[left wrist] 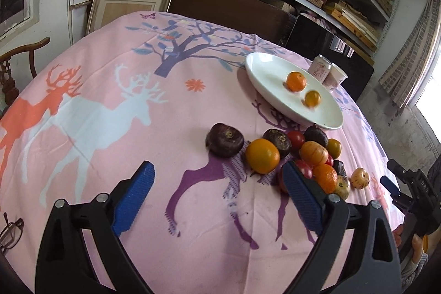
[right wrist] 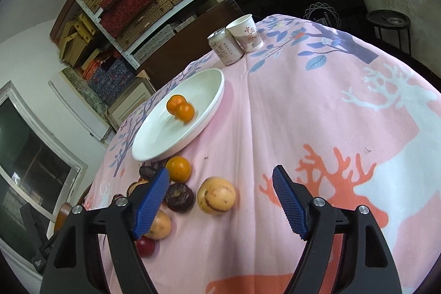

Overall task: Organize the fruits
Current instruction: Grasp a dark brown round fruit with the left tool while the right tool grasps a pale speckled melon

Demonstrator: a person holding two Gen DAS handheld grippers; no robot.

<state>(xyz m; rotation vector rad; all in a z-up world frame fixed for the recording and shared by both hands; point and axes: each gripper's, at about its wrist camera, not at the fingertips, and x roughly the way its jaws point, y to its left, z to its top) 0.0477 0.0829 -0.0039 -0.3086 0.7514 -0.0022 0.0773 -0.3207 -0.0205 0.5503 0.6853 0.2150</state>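
Both tools, left tool (left wrist: 217,193) and right tool (right wrist: 222,201), gape wide, holding nothing.

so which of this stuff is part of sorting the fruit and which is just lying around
Part of the job:
- white plate with two oranges on it
- pile of loose fruit on the tablecloth beside the plate
- left gripper and right gripper, both open and empty

Just lying about:
- drink can
- paper cup
- glasses
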